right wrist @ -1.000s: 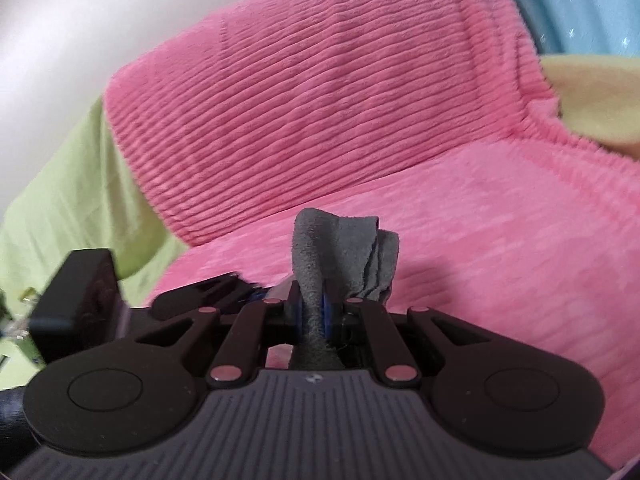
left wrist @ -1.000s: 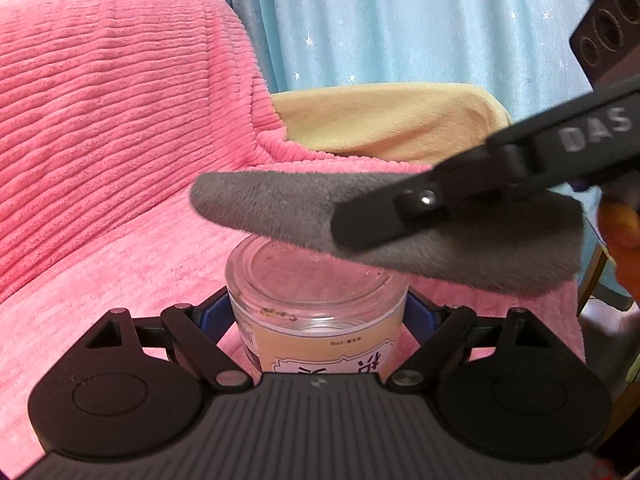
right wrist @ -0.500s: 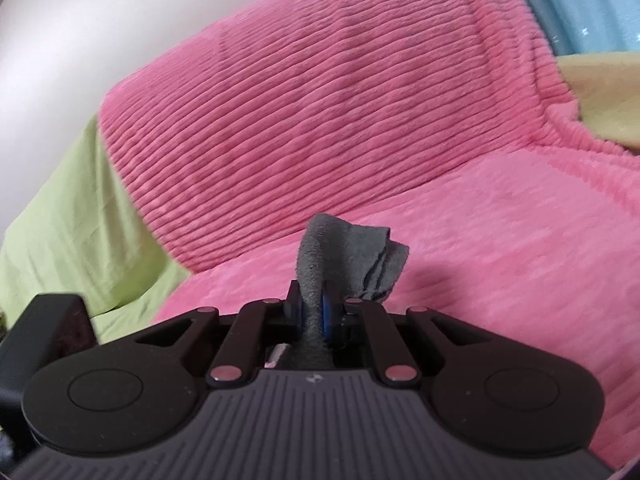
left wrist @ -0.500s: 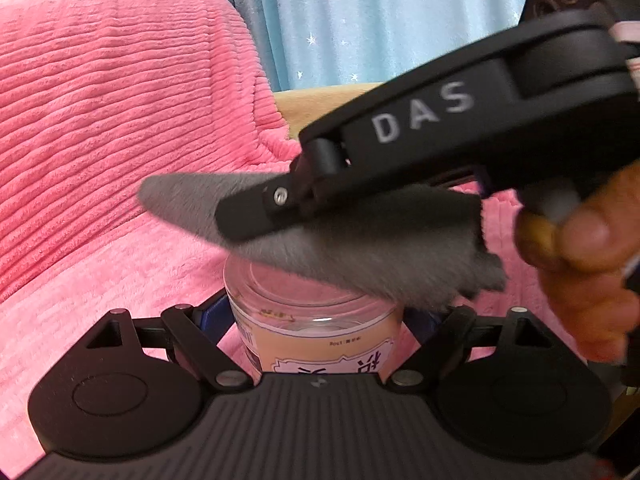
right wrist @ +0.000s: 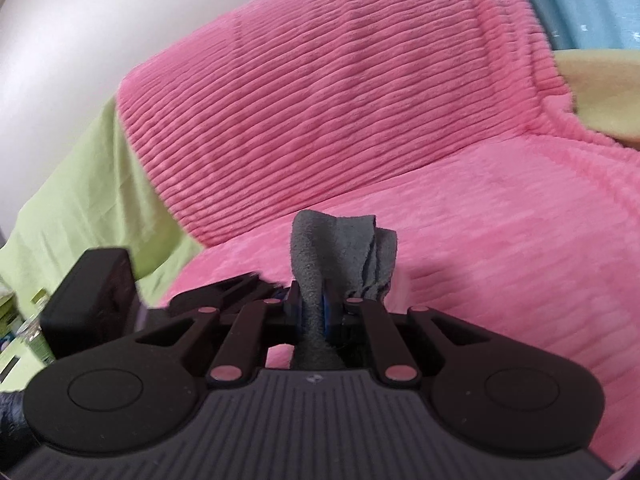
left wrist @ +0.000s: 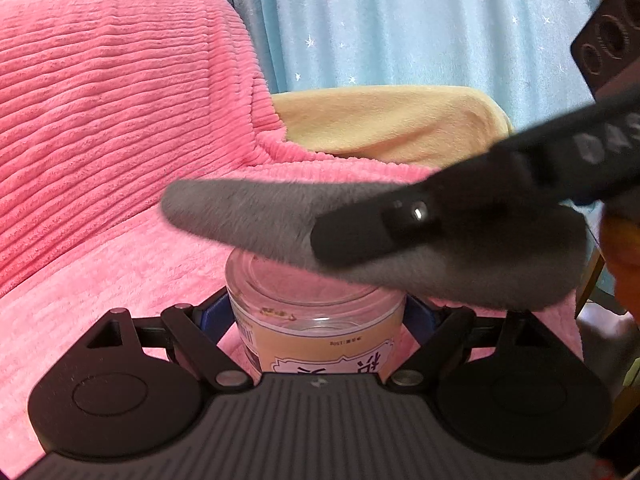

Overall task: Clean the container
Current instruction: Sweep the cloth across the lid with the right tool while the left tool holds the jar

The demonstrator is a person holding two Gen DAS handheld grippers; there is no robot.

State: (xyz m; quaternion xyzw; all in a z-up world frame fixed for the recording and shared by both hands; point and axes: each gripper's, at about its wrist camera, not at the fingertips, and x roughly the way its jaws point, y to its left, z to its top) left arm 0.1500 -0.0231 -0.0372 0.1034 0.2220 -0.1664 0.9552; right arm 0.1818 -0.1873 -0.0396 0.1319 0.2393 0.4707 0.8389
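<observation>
A clear glass jar (left wrist: 316,320) with an orange label is clamped between the blue pads of my left gripper (left wrist: 316,312), held over the pink sofa. My right gripper (left wrist: 360,232) comes in from the right and is shut on a folded grey cloth (left wrist: 256,216), which lies across the jar's open rim. In the right wrist view the right gripper (right wrist: 320,304) pinches the grey cloth (right wrist: 340,248) between its blue pads; the jar is hidden there.
A pink ribbed blanket (left wrist: 100,120) covers the sofa seat and back. A yellow cushion (left wrist: 392,120) lies behind, with a blue star curtain (left wrist: 400,20) beyond. A green sheet (right wrist: 80,200) lies left of the sofa. The left gripper's body (right wrist: 92,300) shows at the left.
The right gripper swept the cloth left across the jar's rim half a second ago, then drew back to the right. The jar stayed clamped in the left gripper.
</observation>
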